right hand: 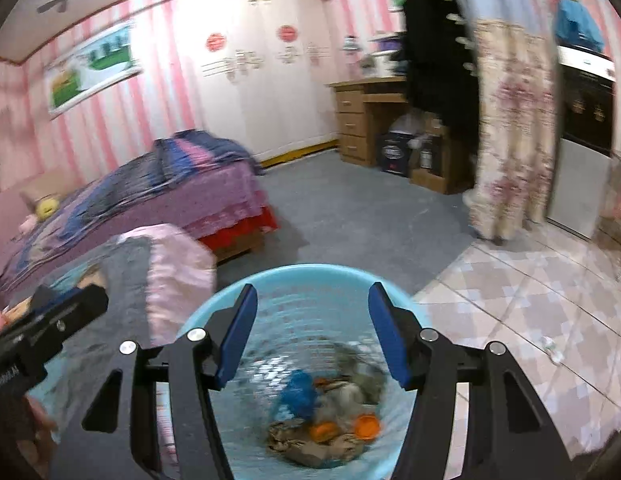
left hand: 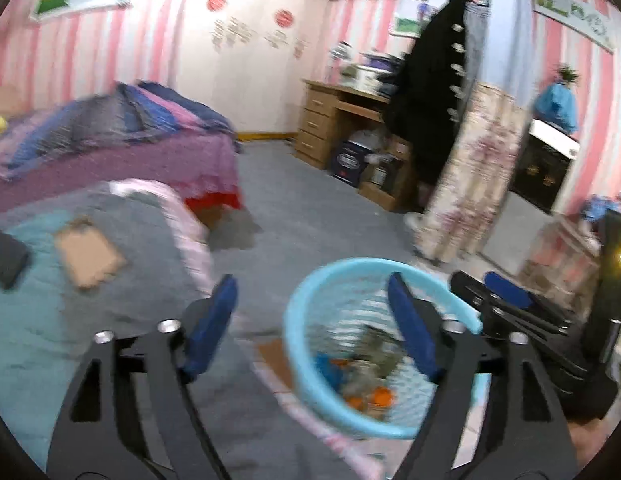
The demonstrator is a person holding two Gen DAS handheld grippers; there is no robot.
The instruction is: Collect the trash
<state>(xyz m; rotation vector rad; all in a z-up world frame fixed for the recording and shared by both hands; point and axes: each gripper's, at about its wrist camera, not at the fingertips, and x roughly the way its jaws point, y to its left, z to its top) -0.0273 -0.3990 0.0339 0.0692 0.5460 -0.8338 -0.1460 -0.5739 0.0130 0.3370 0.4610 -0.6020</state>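
A light blue mesh wastebasket (left hand: pixel 306 360) (right hand: pixel 214 312) stands on the floor beside a low bed. It holds trash (right hand: pixel 322 416): blue, orange and brown-grey scraps, also visible in the left wrist view (left hand: pixel 362 376). My right gripper (right hand: pixel 310 336) is open and empty, directly above the basket's mouth. My left gripper (left hand: pixel 310 328) is open and empty, over the basket's left rim. The right gripper's body (left hand: pixel 518 312) shows at the right of the left wrist view. A brown cardboard piece (left hand: pixel 88 254) and a dark object (left hand: pixel 6 260) lie on the bed cover.
The low bed (left hand: pixel 38 320) with grey-teal cover lies left. A purple bed (right hand: pixel 162 192) is behind it. A wooden desk (right hand: pixel 362 116), a floral curtain (right hand: pixel 510 140) and a black cabinet (right hand: pixel 586 108) stand beyond the grey carpet (right hand: pixel 350 216). Tiled floor (right hand: pixel 530 320) is right.
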